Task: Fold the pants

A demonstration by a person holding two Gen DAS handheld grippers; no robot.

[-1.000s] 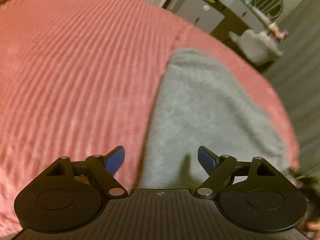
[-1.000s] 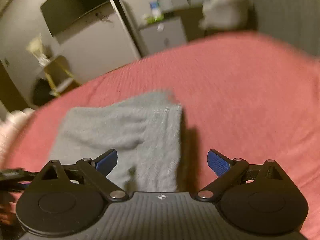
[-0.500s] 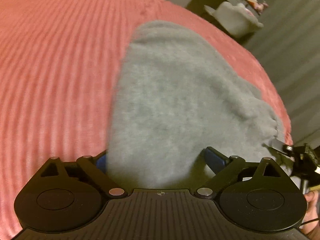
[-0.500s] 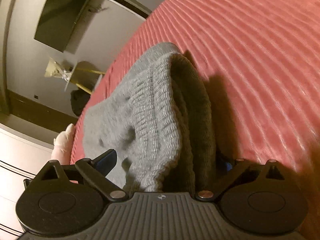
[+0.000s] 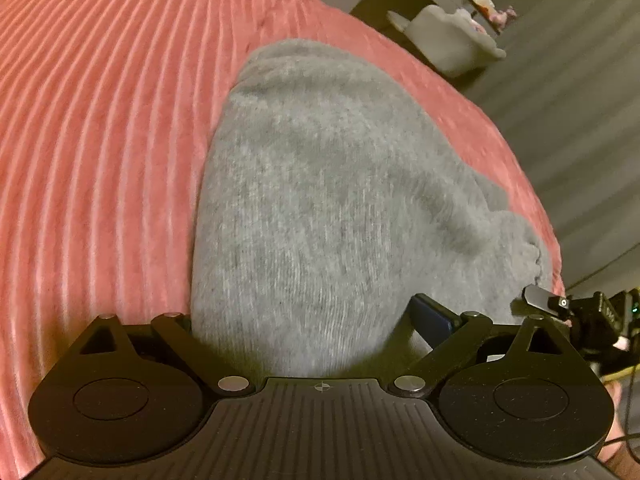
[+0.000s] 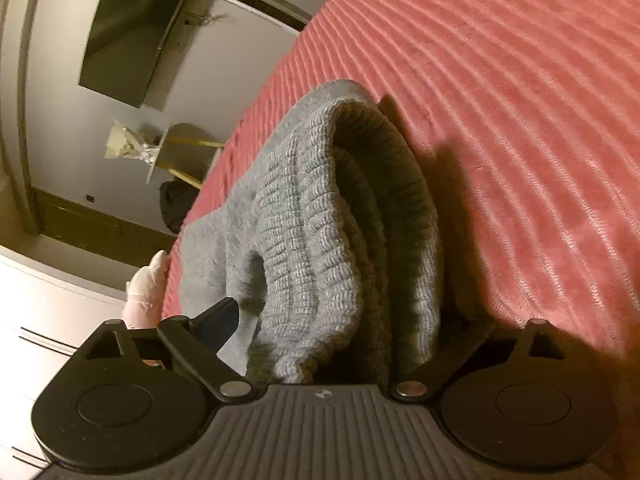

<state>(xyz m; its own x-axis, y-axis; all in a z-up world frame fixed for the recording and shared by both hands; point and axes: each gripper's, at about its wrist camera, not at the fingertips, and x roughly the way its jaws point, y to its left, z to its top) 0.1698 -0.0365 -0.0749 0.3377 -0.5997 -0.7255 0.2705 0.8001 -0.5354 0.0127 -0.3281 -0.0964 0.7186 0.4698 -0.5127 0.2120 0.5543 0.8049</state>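
With the left gripper [image 5: 308,320] and right gripper [image 6: 340,320] both spread wide around the folded pants [image 5: 328,208] near the bed [image 5: 100,140] edge, clamp next, then lift.

One pair of grey pants [image 5: 320,208], one red bedspread [image 5: 100,140], two grippers [image 5: 308,320] [image 6: 340,328].
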